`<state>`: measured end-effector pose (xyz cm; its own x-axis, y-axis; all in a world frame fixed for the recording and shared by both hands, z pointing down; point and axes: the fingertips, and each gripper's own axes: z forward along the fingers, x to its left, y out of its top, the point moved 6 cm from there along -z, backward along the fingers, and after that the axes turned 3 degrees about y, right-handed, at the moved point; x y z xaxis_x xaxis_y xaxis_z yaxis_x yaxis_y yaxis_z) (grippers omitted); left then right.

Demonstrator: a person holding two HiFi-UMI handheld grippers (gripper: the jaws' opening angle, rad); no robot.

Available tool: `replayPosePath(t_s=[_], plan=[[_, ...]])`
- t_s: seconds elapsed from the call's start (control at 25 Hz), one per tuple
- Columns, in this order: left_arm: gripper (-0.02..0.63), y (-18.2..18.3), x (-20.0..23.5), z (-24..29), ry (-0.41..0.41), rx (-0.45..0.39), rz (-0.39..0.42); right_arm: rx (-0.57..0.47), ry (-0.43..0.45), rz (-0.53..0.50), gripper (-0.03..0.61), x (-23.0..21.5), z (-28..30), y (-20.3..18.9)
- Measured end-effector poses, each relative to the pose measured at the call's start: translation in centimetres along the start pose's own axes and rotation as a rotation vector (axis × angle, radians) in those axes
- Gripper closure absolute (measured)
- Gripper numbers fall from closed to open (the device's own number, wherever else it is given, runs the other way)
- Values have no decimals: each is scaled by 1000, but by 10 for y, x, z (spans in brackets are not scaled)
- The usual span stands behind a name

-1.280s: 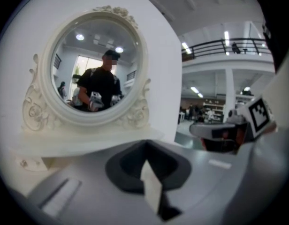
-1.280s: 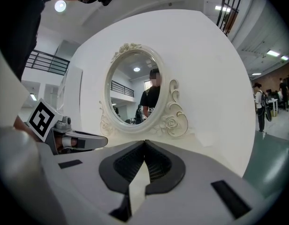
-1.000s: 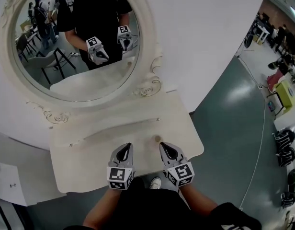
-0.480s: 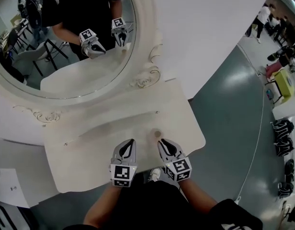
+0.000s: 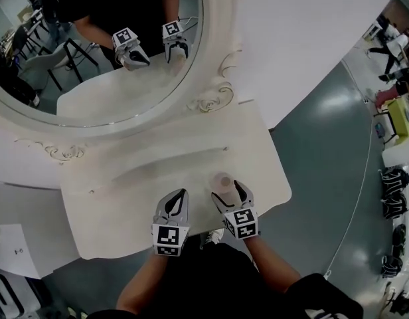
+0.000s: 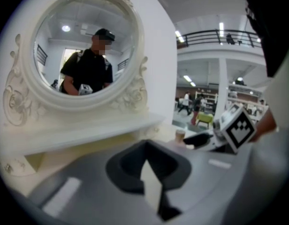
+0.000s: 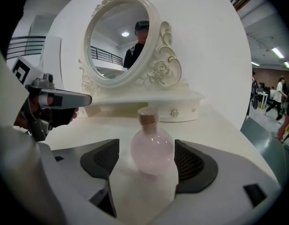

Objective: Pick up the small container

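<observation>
The small container is a round pale-pink bottle (image 7: 152, 147) with a tan cap, standing upright on the cream vanity table (image 5: 125, 218). My right gripper (image 7: 149, 162) has it between its jaws, which are opening; the pads stand off both sides of it. In the head view the bottle (image 5: 222, 180) shows just beyond the right gripper (image 5: 230, 194) near the table's front right. My left gripper (image 5: 172, 206) hovers beside it to the left, shut and empty. In the left gripper view the bottle (image 6: 180, 135) stands small at the right, by the right gripper (image 6: 205, 140).
A large oval mirror (image 5: 91, 52) in an ornate white frame rises behind the table and reflects a person and both grippers. A low shelf with a small drawer (image 7: 175, 111) runs under it. The table's front edge (image 5: 191, 241) lies right below the grippers; grey floor lies to the right.
My right gripper has moved forward so the bottle stands between its jaws, which were shut and now stand wide. The left gripper has barely moved.
</observation>
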<state>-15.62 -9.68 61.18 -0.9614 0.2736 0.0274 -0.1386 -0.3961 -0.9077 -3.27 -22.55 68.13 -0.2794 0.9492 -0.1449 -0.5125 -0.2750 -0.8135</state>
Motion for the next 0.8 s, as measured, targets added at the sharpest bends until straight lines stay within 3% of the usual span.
replayPosePath(t_s=[0.52,0.8], plan=[[606,5,20,-12,48,-15,-36,149,-30,-47,232,-12,47,0],[606,18,29,-11,53,-47,-39,136,-27,-54,230,-12,59,6]])
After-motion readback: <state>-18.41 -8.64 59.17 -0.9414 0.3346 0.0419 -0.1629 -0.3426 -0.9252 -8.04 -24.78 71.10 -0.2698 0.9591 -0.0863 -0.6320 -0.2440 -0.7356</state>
